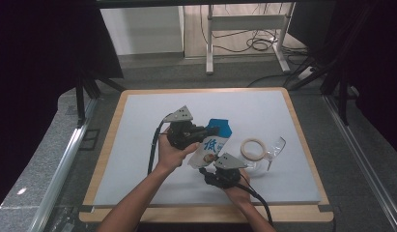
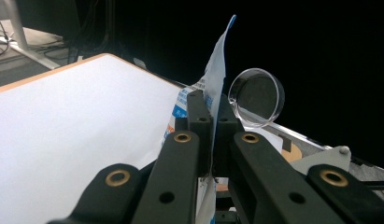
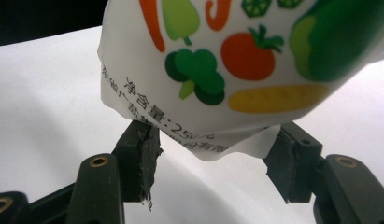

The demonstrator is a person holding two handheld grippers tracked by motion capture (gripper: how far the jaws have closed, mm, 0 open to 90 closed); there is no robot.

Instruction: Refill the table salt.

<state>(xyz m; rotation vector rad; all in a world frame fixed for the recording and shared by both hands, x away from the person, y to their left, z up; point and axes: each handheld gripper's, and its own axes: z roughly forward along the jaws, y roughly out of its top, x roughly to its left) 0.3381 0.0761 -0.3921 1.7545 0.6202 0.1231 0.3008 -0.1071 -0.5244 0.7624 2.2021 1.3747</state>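
A white and blue pouch (image 1: 214, 143) with printed characters is held up over the middle of the white table top (image 1: 138, 145). My left gripper (image 1: 210, 130) is shut on its upper edge; in the left gripper view the pouch's thin edge (image 2: 218, 70) runs up from between the closed jaws of that gripper (image 2: 211, 100). My right gripper (image 1: 206, 169) sits just below the pouch. In the right gripper view the pouch's vegetable-printed underside (image 3: 217, 70) hangs with its lower corner between the spread jaws of my right gripper (image 3: 213, 154), unpinched.
A roll of pale tape (image 1: 253, 149) lies flat to the right of the pouch. Beside it a clear plastic cup (image 1: 274, 149) lies on its side; its round base (image 2: 256, 97) faces the left gripper. A desk frame and cables stand on the floor beyond the table.
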